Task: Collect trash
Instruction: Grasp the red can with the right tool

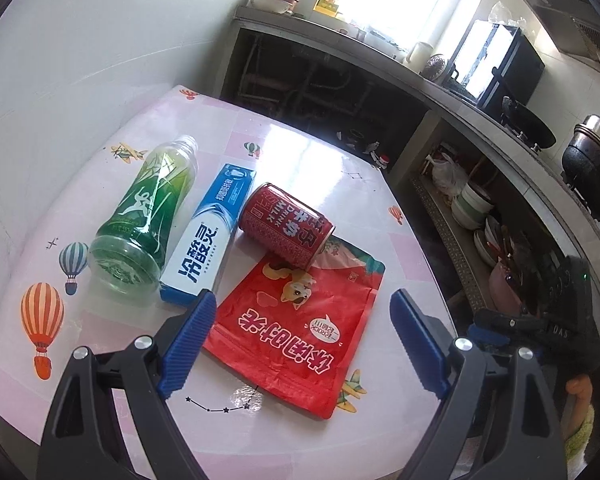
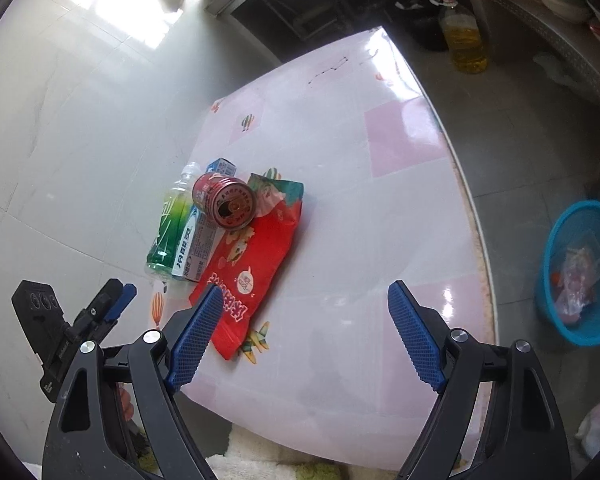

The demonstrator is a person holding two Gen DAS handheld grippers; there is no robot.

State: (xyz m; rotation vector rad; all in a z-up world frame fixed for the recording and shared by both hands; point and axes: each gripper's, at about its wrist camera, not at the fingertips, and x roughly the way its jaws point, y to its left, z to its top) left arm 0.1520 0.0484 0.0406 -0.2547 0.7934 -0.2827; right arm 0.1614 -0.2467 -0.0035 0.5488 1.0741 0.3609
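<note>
Left gripper (image 1: 302,338): jaws spread wide, nothing between the pads, above the near table edge.
Right gripper (image 2: 304,336): jaws spread, empty, over bare tabletop.
Red snack bag (image 1: 296,328): flat on the table (image 1: 300,152), nearest item.
Red can (image 1: 286,226): on its side, resting partly on the bag's far end.
Toothpaste box (image 1: 208,236): just left of the can.
Green bottle (image 1: 146,216): lying capless, beside the box.
Blue basket (image 2: 580,272): on the floor right of the table, holding wrappers.
</note>
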